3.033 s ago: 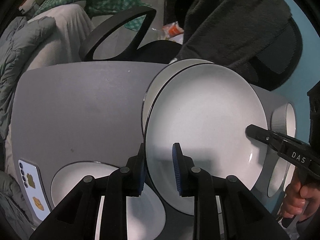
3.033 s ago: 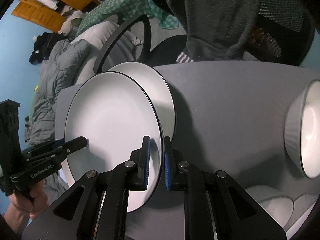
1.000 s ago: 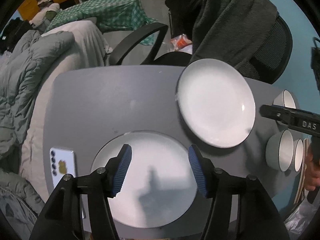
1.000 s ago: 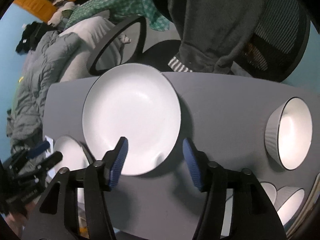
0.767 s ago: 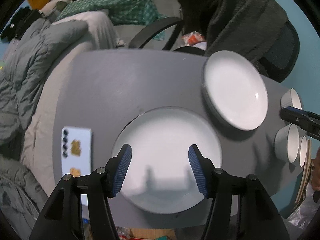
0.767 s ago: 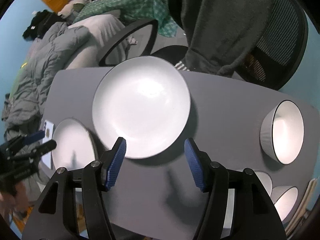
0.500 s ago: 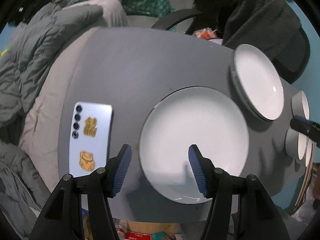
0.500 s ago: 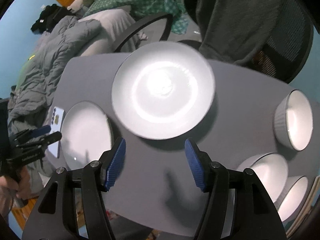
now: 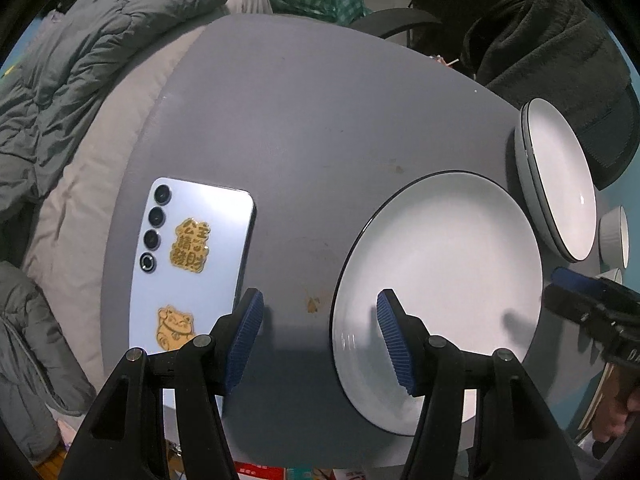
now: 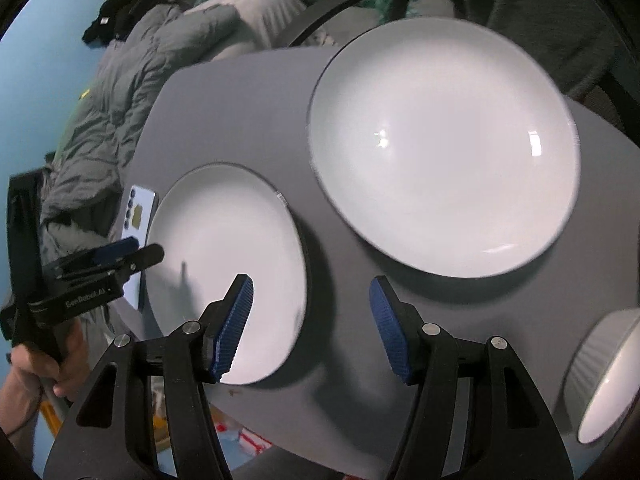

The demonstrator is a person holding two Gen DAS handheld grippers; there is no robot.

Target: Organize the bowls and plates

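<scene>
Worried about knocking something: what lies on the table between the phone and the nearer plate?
Only bare table between phone and nearer plate, in the left wrist view.

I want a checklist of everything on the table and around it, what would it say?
Surface: grey table, a few small stains.
Job's things: single plate near the front edge; plate stack behind it; bowls at the right.
Clutter: phone lying face down.
Grippers: left gripper open, holding nothing; right gripper open, holding nothing.
Cables: nothing seen.
Surroundings: grey jacket, office chair, dark garment.
</scene>
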